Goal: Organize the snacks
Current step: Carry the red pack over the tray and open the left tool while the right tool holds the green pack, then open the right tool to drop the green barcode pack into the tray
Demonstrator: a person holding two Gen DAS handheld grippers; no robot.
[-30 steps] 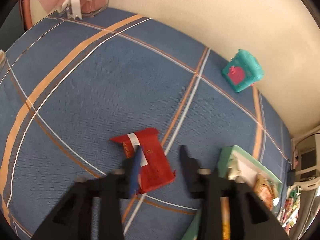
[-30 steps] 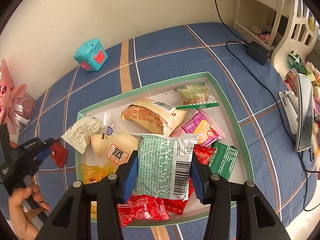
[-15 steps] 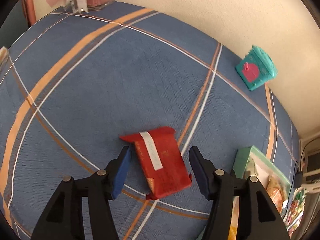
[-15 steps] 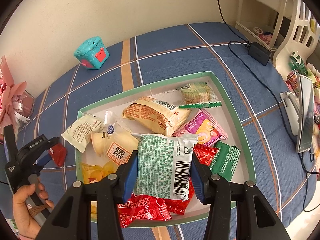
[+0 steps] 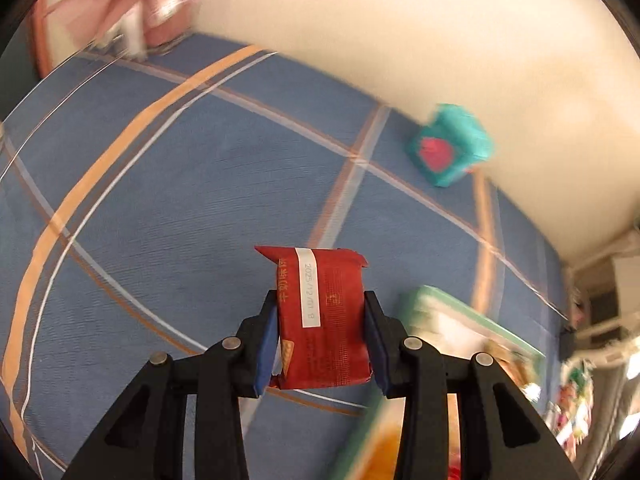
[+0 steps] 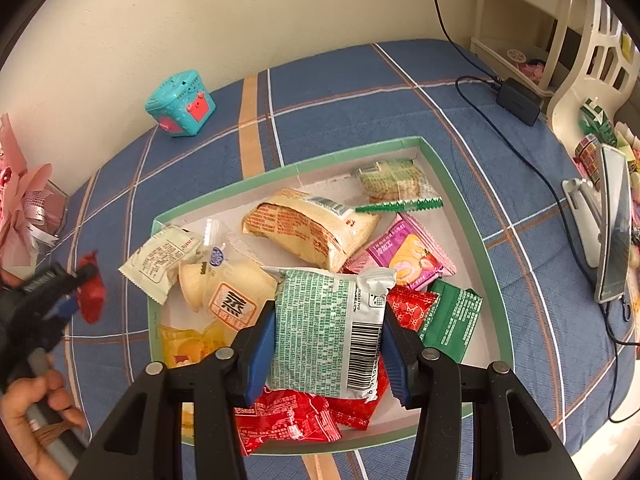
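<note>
A red snack packet point(image 5: 320, 272) stands upright between the pads of my left gripper point(image 5: 321, 320), clear of the blue checked cloth; the jaws are closing on it and the pads press its sides. In the right wrist view the same left gripper point(image 6: 76, 292) and red packet point(image 6: 91, 288) show at the left, held by a hand point(image 6: 28, 408). My right gripper point(image 6: 327, 320) is shut on a green-and-white packet point(image 6: 316, 300) above the green-rimmed tray point(image 6: 460, 208), which holds several snack packets.
A teal toy box point(image 6: 180, 104) sits near the wall. A pink gift box with ribbon point(image 6: 24, 208) stands at the far left. A charger with cable point(image 6: 518, 100) and a phone on a stand point(image 6: 612, 220) lie at the right by white shelving.
My left gripper opened around the red packet lying on the cloth, then closed on it and lifted it upright. The right gripper and its packet have not moved.
</note>
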